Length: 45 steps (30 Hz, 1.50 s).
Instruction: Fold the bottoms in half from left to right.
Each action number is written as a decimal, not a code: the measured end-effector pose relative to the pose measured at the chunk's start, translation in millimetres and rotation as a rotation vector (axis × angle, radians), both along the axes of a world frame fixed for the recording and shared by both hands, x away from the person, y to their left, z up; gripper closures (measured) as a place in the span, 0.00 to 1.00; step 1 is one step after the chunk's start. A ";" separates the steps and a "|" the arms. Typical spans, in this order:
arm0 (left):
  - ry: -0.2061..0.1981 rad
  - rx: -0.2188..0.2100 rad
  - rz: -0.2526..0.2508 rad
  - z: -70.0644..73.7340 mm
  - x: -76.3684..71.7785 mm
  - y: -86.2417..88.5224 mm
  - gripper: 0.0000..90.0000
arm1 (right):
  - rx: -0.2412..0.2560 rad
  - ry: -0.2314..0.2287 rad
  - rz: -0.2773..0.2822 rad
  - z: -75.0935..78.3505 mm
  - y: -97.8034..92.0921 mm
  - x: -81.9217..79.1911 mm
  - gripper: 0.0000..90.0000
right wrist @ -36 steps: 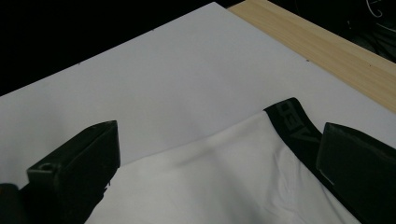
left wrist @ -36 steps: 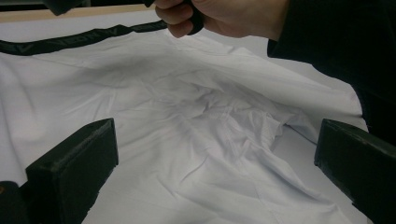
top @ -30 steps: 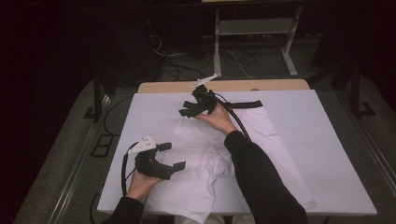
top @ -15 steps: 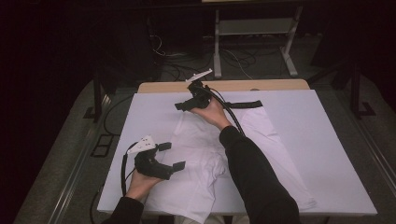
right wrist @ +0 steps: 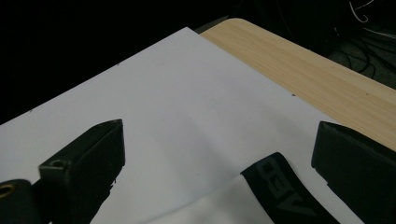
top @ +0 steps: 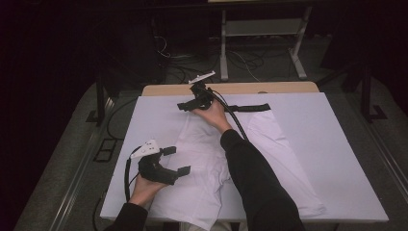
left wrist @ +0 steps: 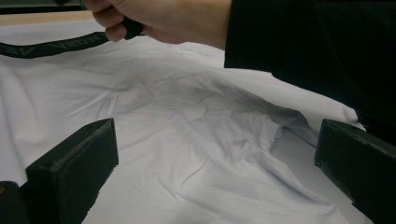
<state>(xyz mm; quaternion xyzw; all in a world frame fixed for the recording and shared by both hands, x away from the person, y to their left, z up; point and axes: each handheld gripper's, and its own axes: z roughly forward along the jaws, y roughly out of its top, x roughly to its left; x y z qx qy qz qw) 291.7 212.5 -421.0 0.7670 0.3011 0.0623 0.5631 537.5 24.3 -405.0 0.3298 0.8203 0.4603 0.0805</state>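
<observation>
A white garment (top: 207, 159) with a black waistband (top: 250, 108) lies spread and wrinkled on the white table cover (top: 327, 144). My left gripper (top: 179, 160) stands open at the near left, its jaws wide apart over the cloth's left edge (left wrist: 187, 140), nothing between them. My right gripper (top: 186, 100) is open at the far side, just past the waistband's left end. In the right gripper view the waistband end (right wrist: 280, 186) lies between the spread jaws, untouched. The left gripper view shows the person's right hand (left wrist: 163, 21) above the waistband (left wrist: 51, 45).
The bare wooden table edge (top: 269, 88) runs along the far side, also close to the right gripper (right wrist: 303, 70). Beyond it are floor cables (top: 168, 53) and a white stand frame (top: 260, 29). The cover's right half is bare white surface.
The right gripper has moved farther away and slightly left, to the waistband's left end near the wooden edge. The left gripper has stayed put.
</observation>
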 end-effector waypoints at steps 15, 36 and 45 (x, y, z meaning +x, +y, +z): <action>0.000 -0.011 -0.005 0.1 1.4 -0.2 0.00 | -0.015 0.019 -0.039 -27.4 18.0 6.2 0.10; -0.001 -0.014 -0.003 -0.1 2.2 0.2 0.00 | -0.127 0.006 -0.135 -44.6 21.8 8.4 0.47; -0.001 -0.013 -0.003 -0.1 2.2 0.3 0.00 | -0.168 0.003 -0.175 -49.3 22.9 8.5 0.55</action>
